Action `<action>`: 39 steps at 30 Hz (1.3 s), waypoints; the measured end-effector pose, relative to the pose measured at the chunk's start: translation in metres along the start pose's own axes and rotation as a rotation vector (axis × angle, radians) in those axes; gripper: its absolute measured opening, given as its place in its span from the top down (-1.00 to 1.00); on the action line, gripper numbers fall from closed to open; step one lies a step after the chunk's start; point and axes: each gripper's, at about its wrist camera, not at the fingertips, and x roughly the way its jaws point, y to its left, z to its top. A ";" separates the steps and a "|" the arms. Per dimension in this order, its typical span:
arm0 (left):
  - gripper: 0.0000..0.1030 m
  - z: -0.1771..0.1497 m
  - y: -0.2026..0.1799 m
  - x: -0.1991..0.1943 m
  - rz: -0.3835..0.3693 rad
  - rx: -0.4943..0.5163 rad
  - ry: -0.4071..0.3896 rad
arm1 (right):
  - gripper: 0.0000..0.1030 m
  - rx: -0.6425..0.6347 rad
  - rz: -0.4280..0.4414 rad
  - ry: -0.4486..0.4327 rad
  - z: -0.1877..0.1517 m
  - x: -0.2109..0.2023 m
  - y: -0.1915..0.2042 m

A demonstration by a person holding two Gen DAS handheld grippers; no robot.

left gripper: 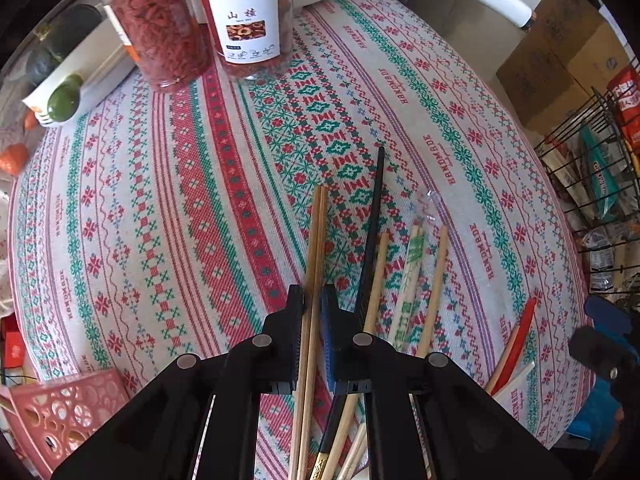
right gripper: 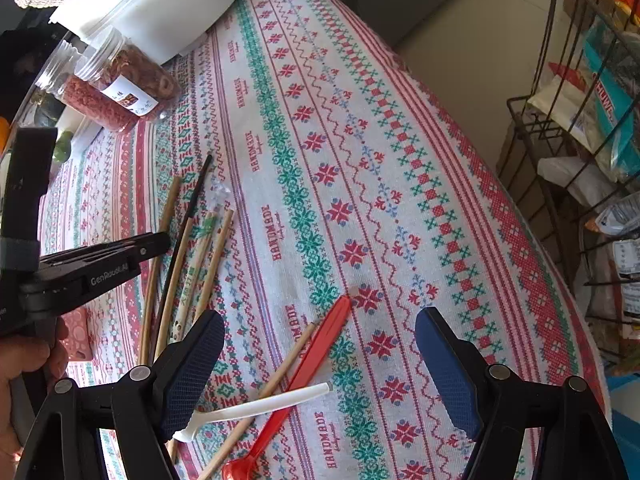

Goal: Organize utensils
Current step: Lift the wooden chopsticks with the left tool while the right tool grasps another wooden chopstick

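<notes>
so the big worry here is the tablecloth (right gripper: 400,160); it's soft woven stuff draped over the far edge, and anything dragged across it could bunch it up and shove the loose sticks around; next worry is the left gripper (left gripper: 312,300), which is pinching a pair of light wooden chopsticks (left gripper: 316,240) near their middle with the jaws nearly together; I reckon a grip that far from the ends could let the two sticks scissor apart or pivot on the lift, and one could drop back onto the pile; that pile sits by the near edge, just right of the gripper: a black chopstick (left gripper: 374,220), a paper-wrapped pair (left gripper: 412,268) and a couple more bare wooden chopsticks (left gripper: 436,280), some crossing under the jaws, so a neighbour could get snagged too; the right gripper (right gripper: 320,352) is spread wide with nothing in it, hanging over a red plastic spoon (right gripper: 316,352), a white plastic spoon (right gripper: 256,408) and a single wooden stick (right gripper: 272,384) that overlap, so closing there might grab the wrong one.

containers, biggest first; a white tub (right gripper: 160,8) at the far left corner, contents hidden; a wire rack (right gripper: 580,140) off the right edge holding packets; two clear jars at the far left, one labelled jar (left gripper: 246,20) of dried reddish slices, one goji jar (left gripper: 156,28) of small red berries; a pink perforated basket (left gripper: 60,412) at the near left corner, can't tell what's inside.
</notes>
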 end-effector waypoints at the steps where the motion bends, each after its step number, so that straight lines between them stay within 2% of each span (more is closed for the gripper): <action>1: 0.82 -0.011 0.005 -0.008 -0.006 -0.005 -0.021 | -0.61 0.003 -0.001 0.004 0.000 0.001 0.000; 5: 0.82 -0.044 0.016 -0.048 0.002 -0.011 -0.118 | -0.61 -0.005 -0.025 0.009 -0.001 0.006 -0.001; 11: 0.82 -0.090 0.023 -0.112 -0.032 -0.049 -0.272 | -0.61 -0.006 -0.029 0.033 -0.007 0.013 0.002; 15: 0.82 -0.125 0.028 -0.134 -0.037 -0.061 -0.336 | -0.61 -0.036 -0.033 0.064 -0.015 0.022 0.015; 19: 0.83 -0.144 0.040 -0.153 -0.054 -0.082 -0.378 | -0.60 -0.052 -0.023 0.059 -0.019 0.034 0.028; 24: 0.83 -0.157 0.049 -0.166 -0.052 -0.079 -0.409 | -0.27 -0.057 0.025 0.079 -0.019 0.051 0.049; 27: 0.83 -0.164 0.058 -0.169 -0.062 -0.092 -0.414 | -0.08 -0.043 0.024 0.073 -0.016 0.059 0.058; 31: 0.82 -0.170 0.068 -0.166 -0.081 -0.111 -0.405 | -0.02 -0.034 -0.025 0.052 -0.012 0.069 0.070; 35: 0.82 -0.175 0.074 -0.167 -0.085 -0.118 -0.404 | 0.01 -0.107 -0.165 0.046 -0.014 0.076 0.094; 37: 0.82 -0.177 0.075 -0.168 -0.082 -0.121 -0.405 | 0.04 -0.121 -0.184 0.044 -0.016 0.081 0.103; 39: 0.82 -0.178 0.076 -0.169 -0.080 -0.124 -0.410 | 0.06 -0.138 -0.247 0.035 -0.017 0.086 0.113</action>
